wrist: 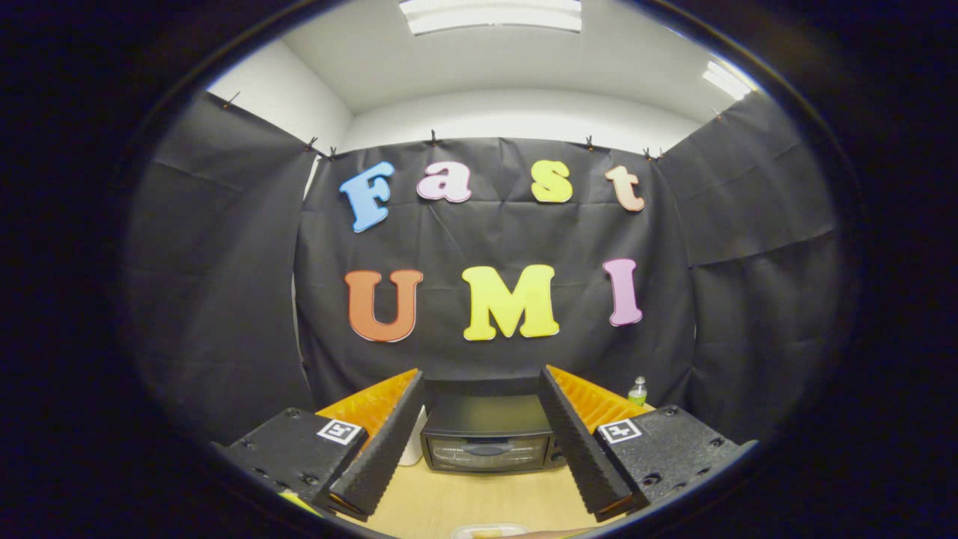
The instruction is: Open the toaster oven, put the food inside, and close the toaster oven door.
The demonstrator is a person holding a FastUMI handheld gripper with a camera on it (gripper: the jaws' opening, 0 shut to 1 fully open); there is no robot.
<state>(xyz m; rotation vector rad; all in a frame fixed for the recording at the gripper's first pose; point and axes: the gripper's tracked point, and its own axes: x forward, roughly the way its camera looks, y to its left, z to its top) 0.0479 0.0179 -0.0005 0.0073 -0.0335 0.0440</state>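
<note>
The hand-held gripper (483, 442) is held above the bench (479, 498) with its two fingers spread wide apart and nothing between their pads. Each finger (378, 457) has a black ribbed inner pad and an orange ribbed outer side, and each black base block carries a small square marker (340, 431).

The toaster oven (488, 438) stands on the light wooden bench just beyond the fingertips, framed in the gap between the two fingers and well apart from them. It is a dark, boxy appliance with its front turned toward the gripper. Its door (486, 452) is shut, the glass panel flat against the front and a handle running across it. Controls seem to sit at the right end of the front, though the right finger covers most of that part.

A white cylindrical thing (412, 449) stands just beside the oven's left side, mostly hidden behind the left finger; what it is cannot be told. A small clear bottle with a green cap (638, 391) stands farther back to the right of the oven, beyond the right finger, close to the black cloth wall.

At the near edge of the bench, below the fingers, the rim of a pale container (490, 531) shows, with something orange-brown in it that may be the food; too little of it is in view to be sure.
</note>
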